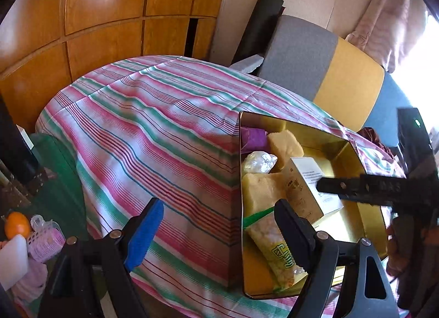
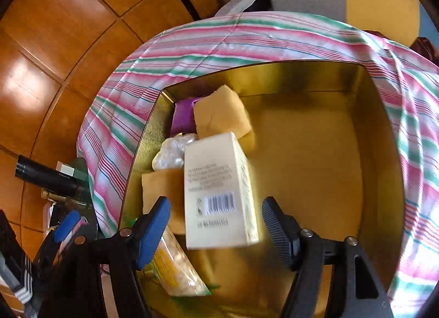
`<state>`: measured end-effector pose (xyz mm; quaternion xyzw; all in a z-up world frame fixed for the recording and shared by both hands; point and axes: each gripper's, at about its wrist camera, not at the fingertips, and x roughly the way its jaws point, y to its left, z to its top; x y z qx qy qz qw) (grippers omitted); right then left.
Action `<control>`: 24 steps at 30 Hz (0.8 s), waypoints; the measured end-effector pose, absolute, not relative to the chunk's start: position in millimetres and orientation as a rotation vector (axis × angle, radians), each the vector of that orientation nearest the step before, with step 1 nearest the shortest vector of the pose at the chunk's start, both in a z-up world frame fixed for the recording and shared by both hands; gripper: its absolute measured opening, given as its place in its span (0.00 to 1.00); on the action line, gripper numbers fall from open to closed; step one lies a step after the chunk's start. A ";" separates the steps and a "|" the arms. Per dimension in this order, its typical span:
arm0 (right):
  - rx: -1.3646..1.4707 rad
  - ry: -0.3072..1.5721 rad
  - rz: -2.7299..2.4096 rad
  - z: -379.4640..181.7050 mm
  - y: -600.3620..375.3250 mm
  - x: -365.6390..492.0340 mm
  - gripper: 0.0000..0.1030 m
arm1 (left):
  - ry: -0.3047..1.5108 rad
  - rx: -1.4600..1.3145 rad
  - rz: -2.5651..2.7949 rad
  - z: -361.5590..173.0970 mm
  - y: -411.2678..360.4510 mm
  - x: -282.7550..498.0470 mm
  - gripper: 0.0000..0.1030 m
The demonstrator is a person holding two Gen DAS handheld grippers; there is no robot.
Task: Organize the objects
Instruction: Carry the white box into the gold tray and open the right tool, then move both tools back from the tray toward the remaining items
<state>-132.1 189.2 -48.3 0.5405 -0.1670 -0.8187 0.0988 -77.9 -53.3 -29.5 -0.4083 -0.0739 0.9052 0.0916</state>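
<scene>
A gold tin tray (image 1: pixel 345 144) (image 2: pixel 384 131) sits on the striped tablecloth (image 1: pixel 153 131). It holds a cream carton with a barcode (image 2: pixel 219 189) (image 1: pixel 304 189), yellow sponges (image 2: pixel 222 115) (image 1: pixel 285 145), a purple block (image 2: pixel 183 115) (image 1: pixel 253 137), a clear wrapped item (image 2: pixel 172 153) (image 1: pixel 259 163) and a yellow snack packet (image 1: pixel 277 249) (image 2: pixel 175 268). My right gripper (image 2: pixel 215 231) is open above the tray, its fingers either side of the carton and apart from it. My left gripper (image 1: pixel 216 227) is open and empty over the cloth at the tray's left edge.
Wooden cabinet doors (image 1: pixel 96 16) stand behind the table. A grey and yellow chair (image 1: pixel 323 68) is at the far side. An orange (image 1: pixel 17 224) and a pink basket (image 1: pixel 45 242) lie low left. A black cylinder (image 2: pixel 46 178) lies left of the table.
</scene>
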 end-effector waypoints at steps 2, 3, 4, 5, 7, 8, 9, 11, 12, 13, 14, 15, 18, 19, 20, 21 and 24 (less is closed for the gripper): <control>1.581 -0.487 -2.439 -46.8 193.3 -120.3 0.68 | -0.215 -1.199 2.688 -26.7 -50.0 -75.8 0.81; 1.576 -0.478 -2.448 -44.7 197.5 -114.1 0.68 | -0.211 -1.194 2.686 -25.2 -47.9 -74.6 0.81; 1.572 -0.469 -2.458 -43.1 199.2 -107.9 0.68 | -0.203 -1.187 2.681 -23.0 -44.7 -72.9 0.81; 1.566 -0.458 -2.468 -41.0 203.5 -102.1 0.68 | -0.196 -1.182 2.680 -21.2 -42.8 -72.3 0.81; 1.553 -0.419 -2.499 -36.0 206.2 -89.6 0.68 | -0.171 -1.170 2.687 -16.9 -36.5 -69.8 0.81; 1.542 -0.401 -2.521 -32.9 209.3 -82.4 0.68 | -0.158 -1.161 2.689 -14.8 -33.7 -68.1 0.81; 1.530 -0.388 -2.542 -29.7 212.3 -75.9 0.68 | -0.143 -1.151 2.692 -12.5 -30.8 -66.0 0.81; 1.501 -0.384 -2.582 -24.1 222.4 -61.8 0.68 | -0.095 -1.121 2.698 -6.9 -22.6 -60.9 0.81; 1.483 -0.385 -2.603 -21.3 227.9 -55.3 0.68 | -0.068 -1.105 2.700 -4.3 -17.6 -58.3 0.82; 1.461 -0.387 -2.625 -18.5 234.0 -48.0 0.68 | -0.050 -1.094 2.698 -1.9 -13.8 -56.1 0.82; 1.445 -0.394 -2.645 -16.0 240.7 -40.8 0.68 | -0.038 -1.084 2.694 0.3 -10.5 -54.1 0.82; 1.429 -0.406 -2.662 -13.4 247.6 -34.3 0.68 | -0.025 -1.073 2.690 2.8 -6.7 -52.0 0.82; 1.383 -0.437 -2.715 -6.8 270.3 -11.7 0.68 | 0.019 -1.039 2.676 9.0 6.9 -45.4 0.83; 1.371 -0.440 -2.733 -4.7 276.6 -5.7 0.68 | 0.030 -1.033 2.668 10.5 12.0 -44.0 0.83; 1.359 -0.443 -2.750 -2.8 283.4 1.7 0.68 | 0.040 -1.025 2.659 11.7 16.6 -42.2 0.83; 1.350 -0.445 -2.765 -1.3 290.7 9.9 0.68 | 0.054 -1.018 2.650 12.5 21.9 -40.4 0.83; 1.339 -0.442 -2.831 2.0 315.3 35.2 0.68 | 0.096 -1.005 2.615 13.9 39.2 -34.2 0.83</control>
